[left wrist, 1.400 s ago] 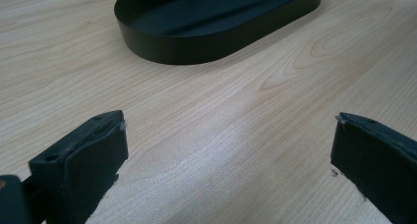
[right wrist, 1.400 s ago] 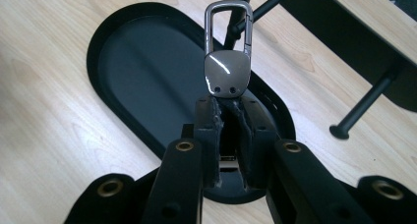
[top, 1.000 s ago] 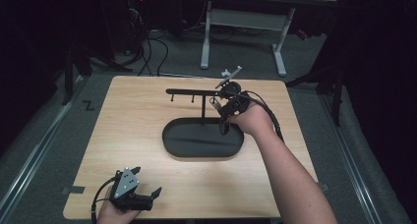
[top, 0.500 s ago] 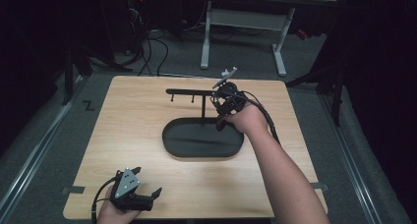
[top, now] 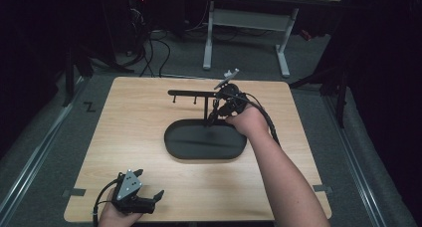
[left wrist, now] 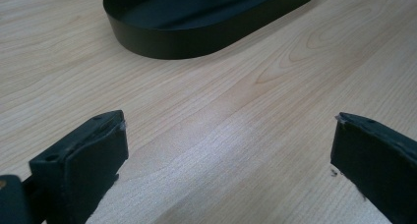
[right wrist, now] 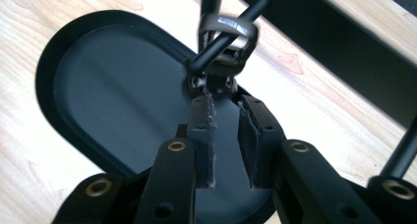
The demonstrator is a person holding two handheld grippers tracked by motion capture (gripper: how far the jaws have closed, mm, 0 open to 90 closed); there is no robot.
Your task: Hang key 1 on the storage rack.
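Note:
A black oval tray lies mid-table, with a thin black stand whose post carries a horizontal bar with small hooks. My right gripper hangs over the tray's far right part, right beside the post. In the right gripper view its jaws are nearly shut, with a narrow gap and nothing between them. They point at the post's foot, where a shiny metal clip sits on the rod. My left gripper rests open near the table's front left edge, facing the tray wall.
The wooden table spreads bare around the tray. Behind it stands a white-legged desk, with cables on the dark floor. A thick black cable trails from the right gripper along the person's forearm.
The right gripper has shifted a little left, closer to the stand's post. The left gripper has stayed put.

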